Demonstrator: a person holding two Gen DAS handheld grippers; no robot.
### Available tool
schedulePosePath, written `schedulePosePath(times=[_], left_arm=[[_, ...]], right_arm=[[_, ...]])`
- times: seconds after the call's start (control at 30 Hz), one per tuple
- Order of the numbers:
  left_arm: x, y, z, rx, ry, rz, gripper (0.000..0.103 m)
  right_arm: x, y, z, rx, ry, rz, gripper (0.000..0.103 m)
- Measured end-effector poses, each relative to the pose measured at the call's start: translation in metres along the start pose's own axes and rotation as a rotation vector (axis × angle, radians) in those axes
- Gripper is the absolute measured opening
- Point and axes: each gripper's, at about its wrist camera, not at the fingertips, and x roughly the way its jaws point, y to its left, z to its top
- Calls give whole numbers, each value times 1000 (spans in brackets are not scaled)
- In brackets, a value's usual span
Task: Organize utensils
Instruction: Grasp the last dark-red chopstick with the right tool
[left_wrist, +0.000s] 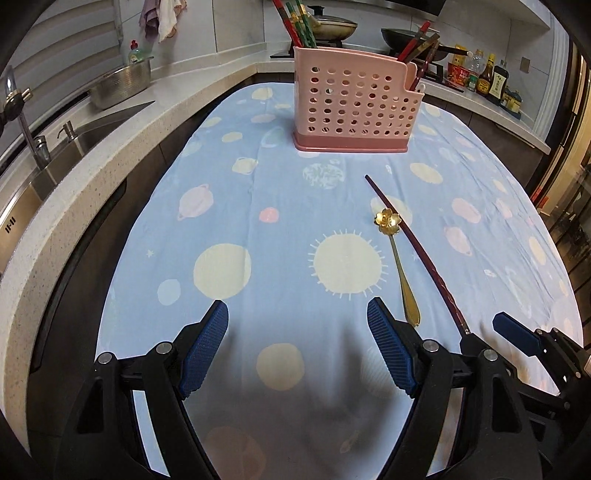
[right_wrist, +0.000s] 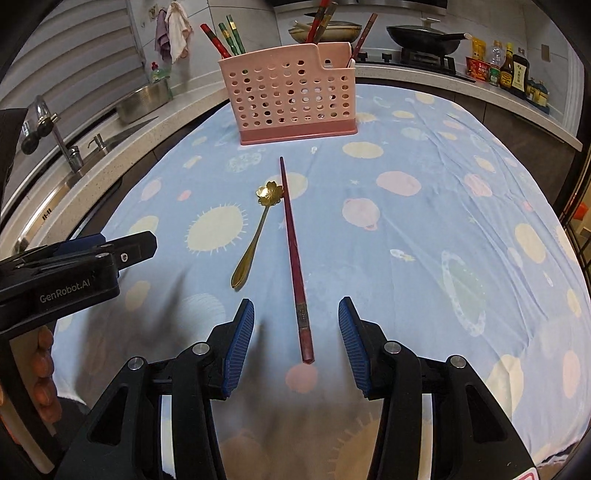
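While the red chopstick (right_wrist: 297, 273) lies between the right gripper's (right_wrist: 296, 345) parted, apparently untouching jaws, centre before squeezing; left gripper (left_wrist: 297, 349) gapes empty.

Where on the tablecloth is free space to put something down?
Free: the cloth left of the gold spoon, and the wide stretch right of the dark red chopstick. Also the strip before the pink holder. Crowded: between the right gripper fingers, where the chopstick lies.

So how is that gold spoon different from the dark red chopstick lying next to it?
The gold spoon is shorter, shiny and ends in a flower-shaped bowl; the dark red chopstick is longer, straight, dull and tapers to a point. The chopstick's thick end lies between the right tongs; the spoon lies to their left. Both lie flat on the blue cloth.
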Motion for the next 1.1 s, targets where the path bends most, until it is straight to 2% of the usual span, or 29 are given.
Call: schedulePosePath(times=[0.2, 0.3, 0.67, 0.87, 1.1], left_arm=[[3, -2, -5, 8, 19, 5, 74], [6, -3, -8, 11, 27, 5, 74], [12, -6, -13, 22, 50, -1, 74], [15, -9, -14, 28, 61, -7, 74], [17, -18, -13, 36, 66, -34, 74]], right_arm=[[6, -2, -3, 6, 11, -5, 44], [9, -3, -4, 9, 21, -7, 39], [15, -7, -6, 9, 35, -10, 26], [16, -7, -6, -5, 36, -16, 9], [14, -10, -8, 7, 37, -18, 7]])
